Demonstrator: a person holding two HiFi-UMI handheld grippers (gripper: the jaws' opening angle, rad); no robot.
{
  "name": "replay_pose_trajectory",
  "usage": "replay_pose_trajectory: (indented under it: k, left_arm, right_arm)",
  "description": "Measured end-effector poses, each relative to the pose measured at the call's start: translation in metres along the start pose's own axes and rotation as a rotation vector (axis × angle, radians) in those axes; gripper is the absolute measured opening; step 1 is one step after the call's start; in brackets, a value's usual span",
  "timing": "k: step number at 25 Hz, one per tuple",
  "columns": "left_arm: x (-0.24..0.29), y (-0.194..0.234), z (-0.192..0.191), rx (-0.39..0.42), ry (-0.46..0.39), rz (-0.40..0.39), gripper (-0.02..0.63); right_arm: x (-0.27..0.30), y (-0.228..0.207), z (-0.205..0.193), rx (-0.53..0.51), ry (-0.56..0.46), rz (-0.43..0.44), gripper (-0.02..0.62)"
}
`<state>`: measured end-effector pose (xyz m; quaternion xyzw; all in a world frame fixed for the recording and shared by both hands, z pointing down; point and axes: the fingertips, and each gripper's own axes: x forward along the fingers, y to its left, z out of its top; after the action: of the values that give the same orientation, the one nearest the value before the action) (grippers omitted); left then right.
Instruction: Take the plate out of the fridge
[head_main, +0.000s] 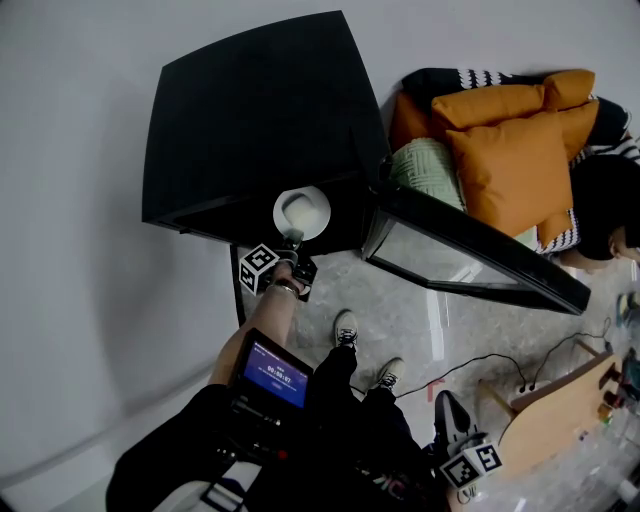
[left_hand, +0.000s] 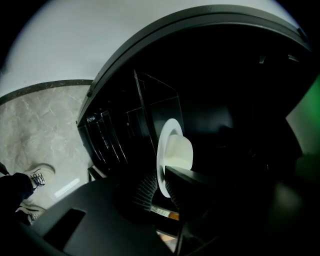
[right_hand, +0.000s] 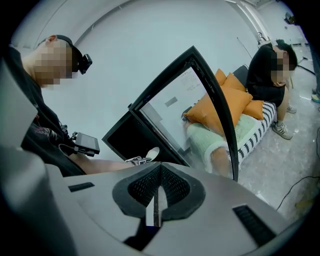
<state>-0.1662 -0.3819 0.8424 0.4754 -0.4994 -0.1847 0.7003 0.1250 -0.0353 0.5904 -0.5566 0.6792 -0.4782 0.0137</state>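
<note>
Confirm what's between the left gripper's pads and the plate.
Nothing; that stretch is bare. The left gripper pinches the plate rim directly between its pads, as the left gripper view shows.

The head view looks steeply down from above onto the top of the black box-shaped fridge (head_main: 260, 110), which sits at 11 o'clock. The left gripper view sits very near and faces into the fridge's dark inside, with the round white plate (left_hand: 172, 150) edge-on at centre. The right gripper view looks from farther back and low, towards the black-framed glass fridge door (right_hand: 200, 100) and the orange cushions (right_hand: 235, 102) at 1 o'clock. All three views share the plate. The head and right gripper views also share the door and cushions.
</note>
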Motion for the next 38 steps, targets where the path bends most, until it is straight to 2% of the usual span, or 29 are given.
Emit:
replay_pose_trajectory:
  k: [7, 16, 28, 34, 38]
  left_arm:
    - [0.008, -0.001, 0.002, -0.031, 0.015, -0.052, 0.035]
    - [-0.004, 0.005, -0.006, -0.061, 0.018, -0.086, 0.029]
    - [-0.048, 0.001, -0.017, -0.017, 0.014, -0.134, 0.020]
    - [-0.079, -0.024, -0.028, 0.022, 0.013, -0.214, 0.020]
    - [-0.106, -0.037, -0.042, -0.003, 0.014, -0.244, 0.020]
  right_arm:
    - [0.006, 0.003, 0.002, 0.008, -0.006, -0.001, -0.003]
    - [0.010, 0.002, -0.003, -0.018, 0.052, 0.015, -0.003]
    - [0.006, 0.003, 0.004, -0.068, 0.050, 0.103, -0.003]
    - [0.002, 0.006, 0.013, -0.107, 0.060, 0.168, -0.003]
    - [0.000, 0.009, 0.018, -0.124, 0.057, 0.218, -0.003]
